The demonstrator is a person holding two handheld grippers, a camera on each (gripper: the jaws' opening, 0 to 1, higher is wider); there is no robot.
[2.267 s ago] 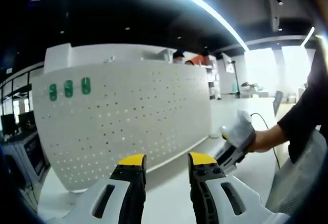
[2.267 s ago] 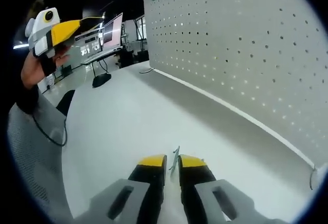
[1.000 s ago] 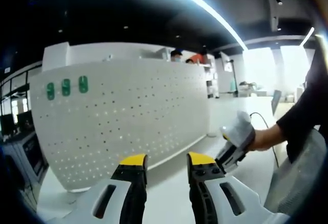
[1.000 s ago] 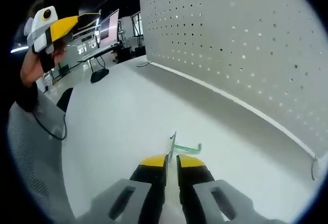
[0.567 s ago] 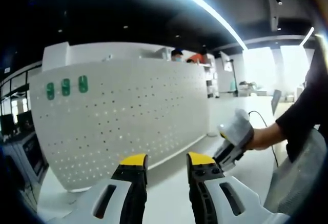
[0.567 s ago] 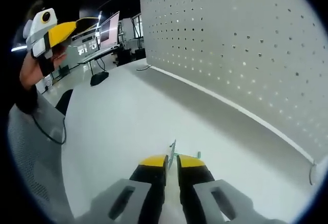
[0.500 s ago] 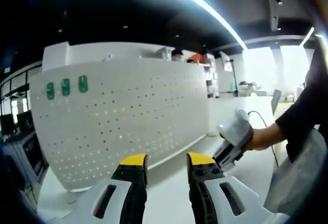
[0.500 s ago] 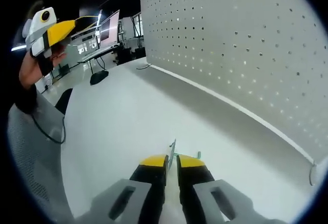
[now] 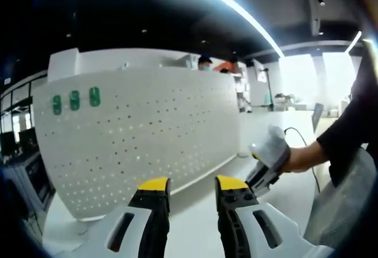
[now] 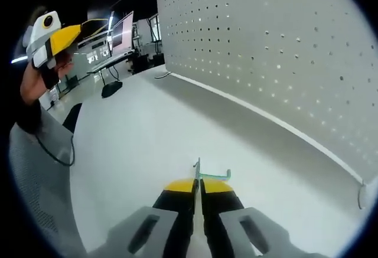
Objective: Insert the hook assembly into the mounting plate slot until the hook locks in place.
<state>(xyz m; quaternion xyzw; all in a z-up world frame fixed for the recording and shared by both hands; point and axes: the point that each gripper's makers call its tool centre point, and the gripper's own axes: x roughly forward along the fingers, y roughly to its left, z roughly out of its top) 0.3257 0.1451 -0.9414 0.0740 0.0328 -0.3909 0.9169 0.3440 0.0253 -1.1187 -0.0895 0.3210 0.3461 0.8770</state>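
Observation:
The white pegboard mounting plate (image 9: 142, 134) stands upright on the white table (image 10: 142, 134); three green hooks (image 9: 74, 100) hang near its top left corner. My left gripper (image 9: 193, 186) is held open in the air facing the plate, with nothing between its yellow tips. My right gripper (image 10: 198, 185) is low over the table beside the pegboard (image 10: 283, 51), its jaws shut on a thin green hook (image 10: 201, 172) whose arm sticks out to the right. The right gripper (image 9: 267, 162) is also seen in a hand at the right of the left gripper view.
A hand holds the left gripper (image 10: 50, 36) at the far left of the right gripper view. A grey mesh chair back (image 10: 35, 175) is below it. A cable (image 9: 301, 143) lies on the table. Desks and monitors (image 10: 121, 33) stand beyond the table's end.
The right gripper's jaws have come fully together on the green hook, and the hook now stands slightly higher off the table. The left gripper has stayed almost still.

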